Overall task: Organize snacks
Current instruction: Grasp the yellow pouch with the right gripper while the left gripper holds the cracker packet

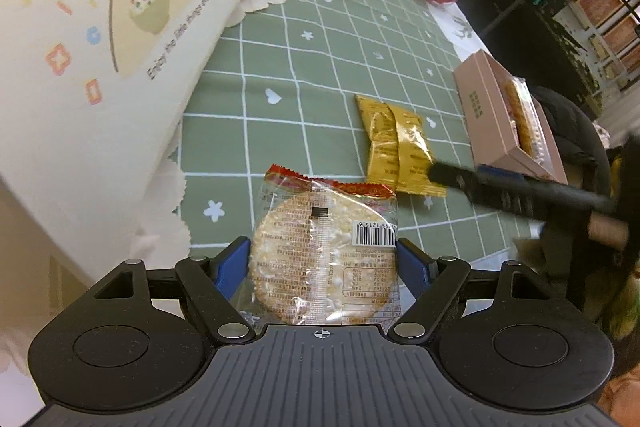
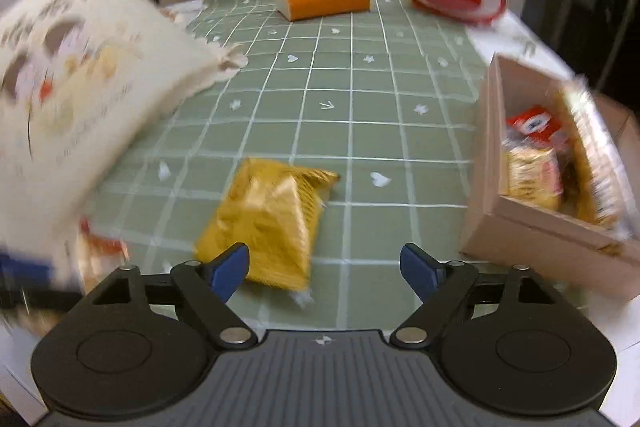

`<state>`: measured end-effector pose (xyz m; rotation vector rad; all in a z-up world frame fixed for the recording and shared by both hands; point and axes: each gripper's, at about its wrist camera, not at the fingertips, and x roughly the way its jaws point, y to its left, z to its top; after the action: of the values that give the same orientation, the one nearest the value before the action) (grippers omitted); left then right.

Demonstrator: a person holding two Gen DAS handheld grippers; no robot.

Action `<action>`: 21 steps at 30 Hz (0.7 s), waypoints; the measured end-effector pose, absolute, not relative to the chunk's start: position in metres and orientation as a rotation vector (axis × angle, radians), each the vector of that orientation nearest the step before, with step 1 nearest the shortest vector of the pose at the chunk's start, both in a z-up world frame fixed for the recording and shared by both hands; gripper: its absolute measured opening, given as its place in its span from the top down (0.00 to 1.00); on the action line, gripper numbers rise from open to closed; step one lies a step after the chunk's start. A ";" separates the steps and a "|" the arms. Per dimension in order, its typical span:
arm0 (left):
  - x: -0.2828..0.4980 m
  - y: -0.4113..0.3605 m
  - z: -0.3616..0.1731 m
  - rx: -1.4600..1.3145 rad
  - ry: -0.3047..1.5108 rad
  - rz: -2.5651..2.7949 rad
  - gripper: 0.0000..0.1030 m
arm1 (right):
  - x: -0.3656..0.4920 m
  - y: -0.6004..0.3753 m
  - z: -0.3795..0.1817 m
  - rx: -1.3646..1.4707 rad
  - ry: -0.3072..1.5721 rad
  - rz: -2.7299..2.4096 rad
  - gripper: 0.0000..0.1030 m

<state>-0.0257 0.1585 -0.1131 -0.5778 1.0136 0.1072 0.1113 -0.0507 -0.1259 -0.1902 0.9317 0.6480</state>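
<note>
Rice cracker packet [image 1: 324, 251] sits clamped between left gripper [image 1: 323, 259] fingers. Right gripper [image 2: 324, 265] fingers spread wide, empty, above gold snack packets [image 2: 268, 219].

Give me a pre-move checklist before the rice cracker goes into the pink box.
1. Left gripper closed on the rice cracker packet: ok, pads touch both edges.
2. Right gripper free: ok, open and empty.
3. Pink box open: ok, snacks already inside.
4. Room left in the box: cannot tell.
5. Gold packets off the path: not ok, they lie between cracker and box.
6. Right-wrist view sharp: not ok, blurred.
</note>
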 end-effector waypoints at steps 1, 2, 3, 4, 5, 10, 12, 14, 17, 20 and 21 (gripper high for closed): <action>-0.027 0.158 -0.113 -0.578 1.016 0.110 0.19 | 0.117 -0.046 -0.127 -0.158 0.962 0.649 0.19; -0.029 0.158 -0.114 -0.581 1.019 0.113 0.19 | 0.122 -0.042 -0.130 -0.127 0.987 0.646 0.19; -0.031 0.158 -0.114 -0.586 1.021 0.116 0.19 | 0.128 -0.037 -0.132 -0.093 1.008 0.633 0.19; -0.033 0.159 -0.114 -0.593 1.023 0.120 0.19 | 0.131 -0.032 -0.133 -0.071 1.020 0.622 0.19; -0.034 0.159 -0.114 -0.598 1.023 0.124 0.19 | 0.133 -0.026 -0.135 -0.055 1.028 0.617 0.19; -0.040 0.161 -0.111 -0.597 1.023 0.147 0.19 | 0.143 0.020 -0.153 -0.190 1.048 0.583 0.17; -0.042 0.160 -0.109 -0.590 1.025 0.147 0.19 | 0.134 0.028 -0.154 -0.274 1.005 0.616 0.24; -0.041 0.159 -0.110 -0.587 1.033 0.141 0.19 | 0.126 0.026 -0.151 -0.316 0.992 0.666 0.26; -0.037 0.153 -0.111 -0.572 1.047 0.120 0.19 | 0.111 0.006 -0.144 -0.348 0.991 0.714 0.32; -0.029 0.142 -0.112 -0.548 1.062 0.073 0.19 | 0.096 -0.025 -0.132 -0.360 0.975 0.713 0.34; -0.024 0.136 -0.112 -0.536 1.069 0.049 0.19 | 0.092 -0.038 -0.126 -0.350 0.969 0.705 0.34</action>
<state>-0.0238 0.1358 -0.1119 -0.5363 1.0688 0.0489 0.0924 -0.0376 -0.1265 -0.3498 0.9695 0.7045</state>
